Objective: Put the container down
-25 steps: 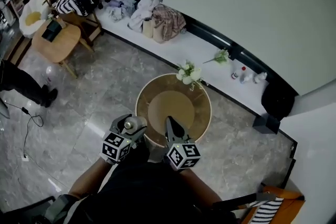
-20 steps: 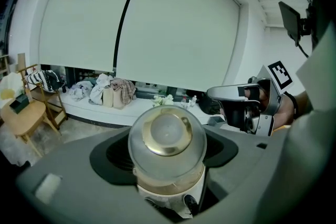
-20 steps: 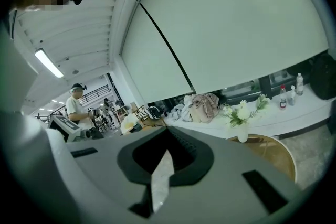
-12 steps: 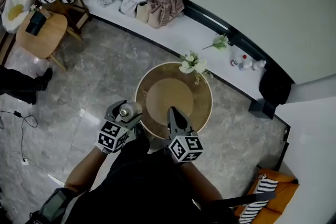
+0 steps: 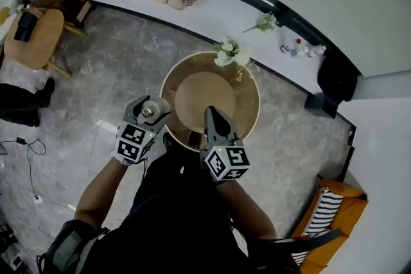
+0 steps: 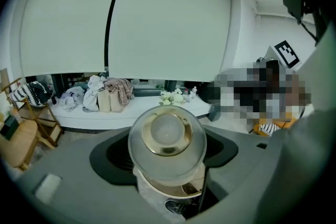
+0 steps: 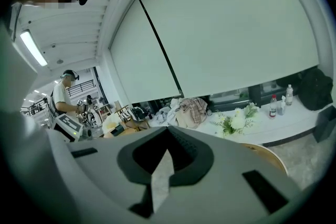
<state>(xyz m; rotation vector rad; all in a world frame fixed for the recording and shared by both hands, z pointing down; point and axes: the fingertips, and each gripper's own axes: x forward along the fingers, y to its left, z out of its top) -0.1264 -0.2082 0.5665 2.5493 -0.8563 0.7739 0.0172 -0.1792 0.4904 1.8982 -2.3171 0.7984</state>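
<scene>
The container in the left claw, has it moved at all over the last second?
No, hardly. The head camera itself shifted, but the container still hangs just off the left rim of the round table, as it did before.

Left gripper (image 5: pixel 147 111) jaws clamp the container (image 6: pixel 167 136); right gripper (image 5: pixel 210 116) jaws together.

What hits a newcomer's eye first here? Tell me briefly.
First comes the container, round-topped and glassy with a gold ring, clamped in the left gripper at the near left edge of the round wooden table. Next is the right gripper, shut and empty, pointing over the table's near side. White flowers sit at the table's far edge.
</scene>
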